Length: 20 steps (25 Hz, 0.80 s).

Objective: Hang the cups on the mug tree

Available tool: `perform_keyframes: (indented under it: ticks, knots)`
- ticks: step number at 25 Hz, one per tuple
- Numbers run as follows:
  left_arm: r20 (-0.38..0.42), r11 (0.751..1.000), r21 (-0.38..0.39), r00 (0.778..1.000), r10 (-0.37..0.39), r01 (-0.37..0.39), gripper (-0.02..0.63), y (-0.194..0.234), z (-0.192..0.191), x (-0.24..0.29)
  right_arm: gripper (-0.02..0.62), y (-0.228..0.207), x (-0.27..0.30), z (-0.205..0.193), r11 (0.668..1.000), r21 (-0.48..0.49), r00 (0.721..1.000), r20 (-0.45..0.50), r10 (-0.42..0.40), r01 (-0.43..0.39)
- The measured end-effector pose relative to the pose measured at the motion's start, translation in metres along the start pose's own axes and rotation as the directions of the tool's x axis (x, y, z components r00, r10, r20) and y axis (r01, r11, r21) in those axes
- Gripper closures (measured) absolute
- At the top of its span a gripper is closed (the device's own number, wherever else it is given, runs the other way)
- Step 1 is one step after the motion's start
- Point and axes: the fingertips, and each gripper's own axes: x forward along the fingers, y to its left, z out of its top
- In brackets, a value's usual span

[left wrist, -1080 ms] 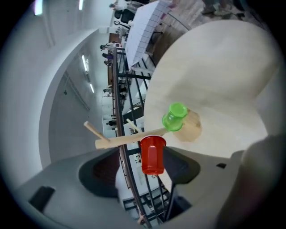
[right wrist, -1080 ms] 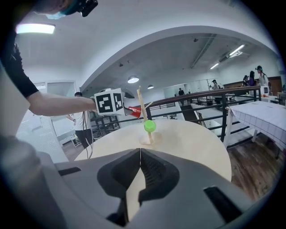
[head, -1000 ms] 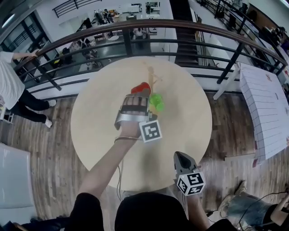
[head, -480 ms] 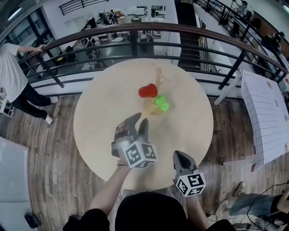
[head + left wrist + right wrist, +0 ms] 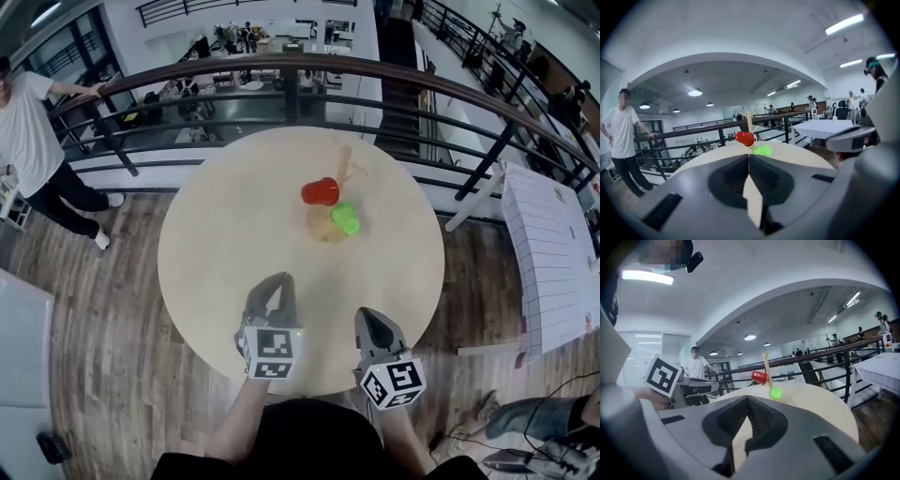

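Showing overhead only: mug tree base (image 5: pixel 320 230)

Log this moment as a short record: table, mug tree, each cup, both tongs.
table: round table, pale wood, beside a railing
mug tree: wooden mug tree, upright, past the table's middle
red cup: red cup hung on its side on an upper branch
green cup: green cup lower on the tree, also on its side; looks hung
left tongs: left tongs over the near table edge, just closed, shut, nothing between
right tongs: right tongs near edge, shut, empty
cups off the tree: none seen
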Motion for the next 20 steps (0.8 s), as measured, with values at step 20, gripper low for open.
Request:
perform_keyframes:
  ticks: [20]
  knots:
    - [0.082, 0.982, -0.157, 0.992, -0.091, 0.103, 0.593, -0.015, -0.016, -0.036, 0.586, 0.012, 0.005, 0.003, 0.999, -0.030, 0.999, 0.003, -0.032, 0.032]
